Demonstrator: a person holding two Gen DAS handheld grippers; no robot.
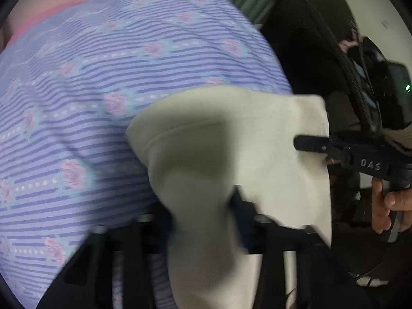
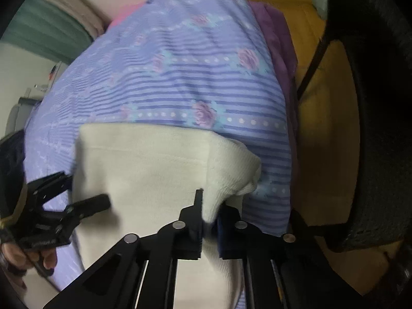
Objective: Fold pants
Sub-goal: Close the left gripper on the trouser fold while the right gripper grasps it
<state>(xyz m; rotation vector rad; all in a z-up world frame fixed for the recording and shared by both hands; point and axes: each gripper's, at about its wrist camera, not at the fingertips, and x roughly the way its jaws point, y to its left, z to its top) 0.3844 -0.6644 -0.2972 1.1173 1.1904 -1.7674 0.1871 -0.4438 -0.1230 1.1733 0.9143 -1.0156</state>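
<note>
left claw (image 1: 206, 216) grips pants (image 1: 231, 149) | right claw (image 2: 208, 221) grips pants | striped floral bedsheet (image 1: 90, 90) beneath

Striped floral bedsheet (image 2: 180, 82), black wicker chair (image 2: 381, 128), possibly green curtain (image 2: 49, 31).

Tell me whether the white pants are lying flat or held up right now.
Held up. Both the left gripper and right gripper pinch the pants, which hang draped above the striped sheet.

The striped sheet (image 2: 180, 82) lies open beyond the pants (image 2: 154, 159). A dark wicker chair (image 2: 381, 128) crowds the right side, just beside the bed edge, with a purple cloth (image 2: 278, 41) bunched along that edge.
</note>
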